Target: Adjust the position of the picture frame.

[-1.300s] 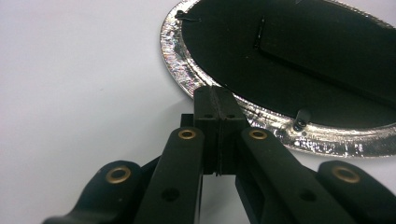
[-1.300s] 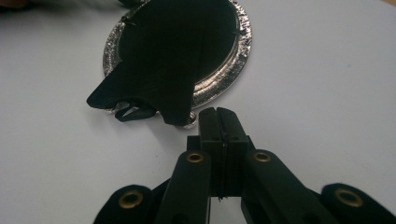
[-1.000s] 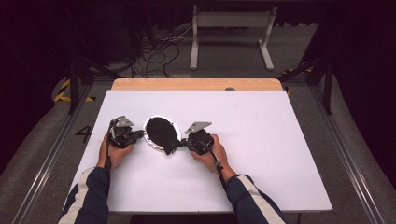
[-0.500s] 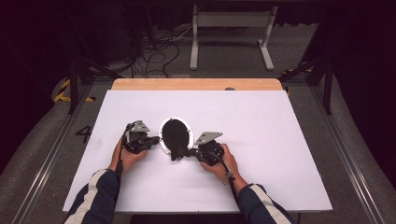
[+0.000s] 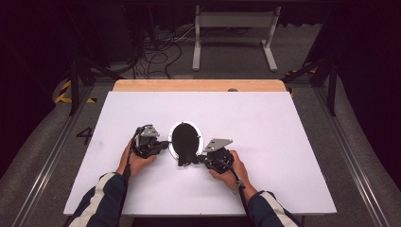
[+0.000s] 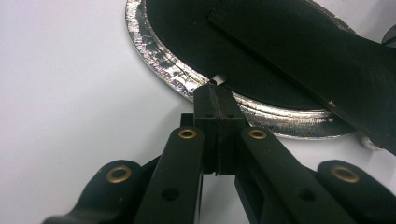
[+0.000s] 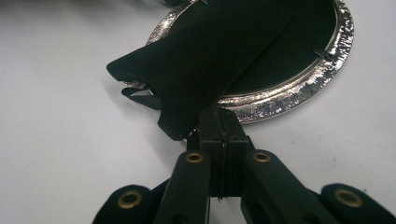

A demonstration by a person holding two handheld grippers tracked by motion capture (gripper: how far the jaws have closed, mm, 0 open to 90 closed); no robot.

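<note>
Here a round black frame with a silver rim (image 5: 185, 139) lies flat near the middle of the white worktop (image 5: 283, 137). The left gripper (image 5: 163, 143) has its fingers pressed together at the rim's left edge; the right gripper (image 5: 201, 160) has its fingers together beside a black flap (image 7: 205, 56) at the near edge.

Bright table (image 5: 283, 142), dark surroundings; high view soft, close-ups sharp.

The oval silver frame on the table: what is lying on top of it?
A black flat panel lies across the silver frame, covering most of its dark inside. What is beneath the panel cannot be seen.
</note>
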